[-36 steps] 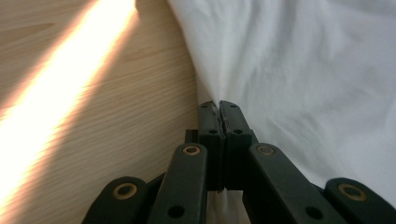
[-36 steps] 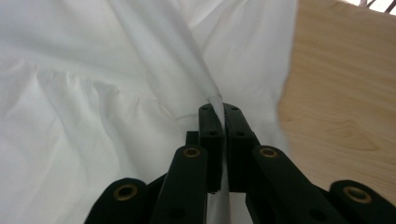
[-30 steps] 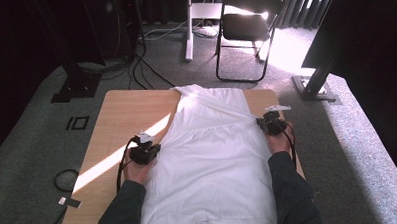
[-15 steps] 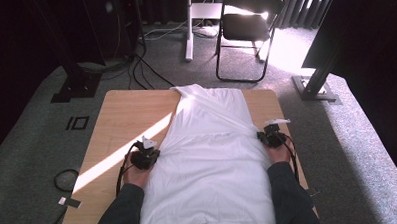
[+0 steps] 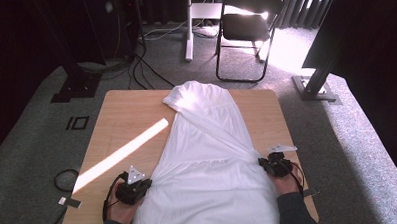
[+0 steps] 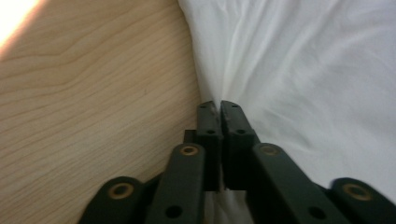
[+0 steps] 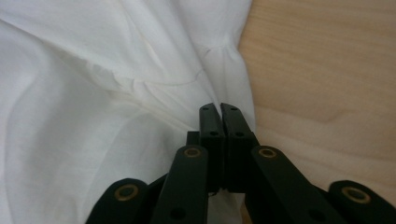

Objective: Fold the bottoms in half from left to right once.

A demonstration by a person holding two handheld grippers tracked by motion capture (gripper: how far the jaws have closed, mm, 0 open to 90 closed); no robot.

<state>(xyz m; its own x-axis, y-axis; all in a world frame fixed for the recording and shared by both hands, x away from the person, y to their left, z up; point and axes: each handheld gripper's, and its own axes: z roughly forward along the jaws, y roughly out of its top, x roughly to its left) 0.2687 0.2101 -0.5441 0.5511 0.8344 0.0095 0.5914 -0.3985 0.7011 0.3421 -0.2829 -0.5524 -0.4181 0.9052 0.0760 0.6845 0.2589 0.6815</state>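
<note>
White garment point(image 5: 208, 161) lies lengthwise down the middle of the wooden table point(image 5: 121, 114), near hem over my edge, so I can work it flat from both sides. Left gripper point(image 5: 134, 187) is clamped on its left edge and right gripper point(image 5: 274, 164) on its right edge, jaws closed on cloth, which I read as keeping it taut across.

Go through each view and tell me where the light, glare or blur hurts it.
High view: a sun stripe crosses the table, glare washes out the chair, and the back is dark. Left gripper view: glare in the top-left corner, soft jaws. Right gripper view: even light, the shirt in mild blur.
</note>
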